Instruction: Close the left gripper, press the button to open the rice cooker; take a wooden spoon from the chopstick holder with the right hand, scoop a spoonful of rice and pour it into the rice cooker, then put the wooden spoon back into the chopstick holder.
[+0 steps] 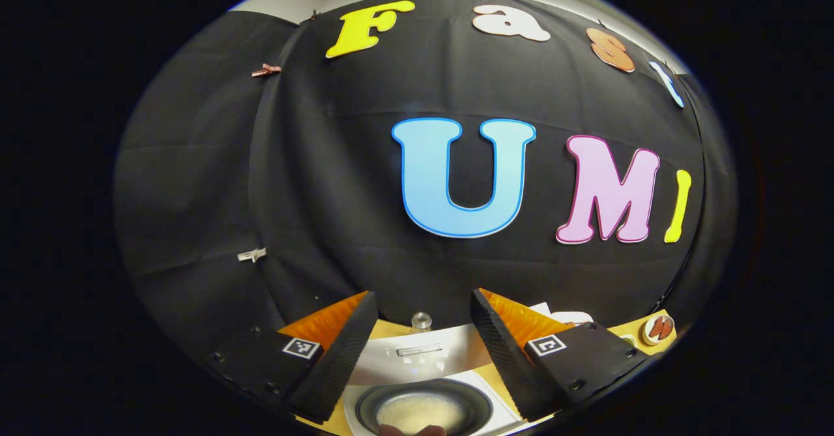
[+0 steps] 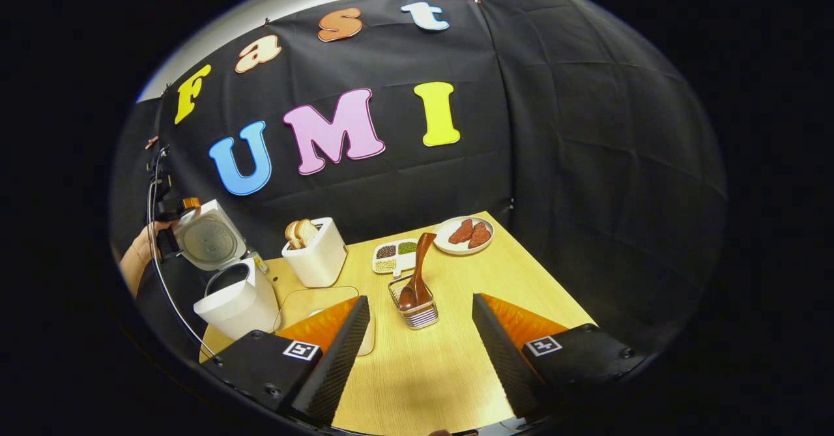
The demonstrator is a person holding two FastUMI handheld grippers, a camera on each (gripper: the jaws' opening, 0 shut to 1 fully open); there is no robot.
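Rice cooker [image 2: 234, 292] lid up at left; wooden spoon [image 2: 417, 273] back in chopstick holder [image 2: 417, 312]; both grippers, left gripper [image 1: 420, 351] and right gripper [image 2: 420, 351], spread, empty.

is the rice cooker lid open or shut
Open: the rice cooker has its lid tilted up and back, with the pot's dark rim exposed.

In the left gripper view we see our left hand-held gripper [image 1: 417, 351] with its fingers spread apart, hanging above the open rice cooker [image 1: 423, 384]. Rice [image 1: 420, 413] lies in the cooker's dark inner pot, and the yellow bench [image 1: 642, 326] shows just right of the cooker.
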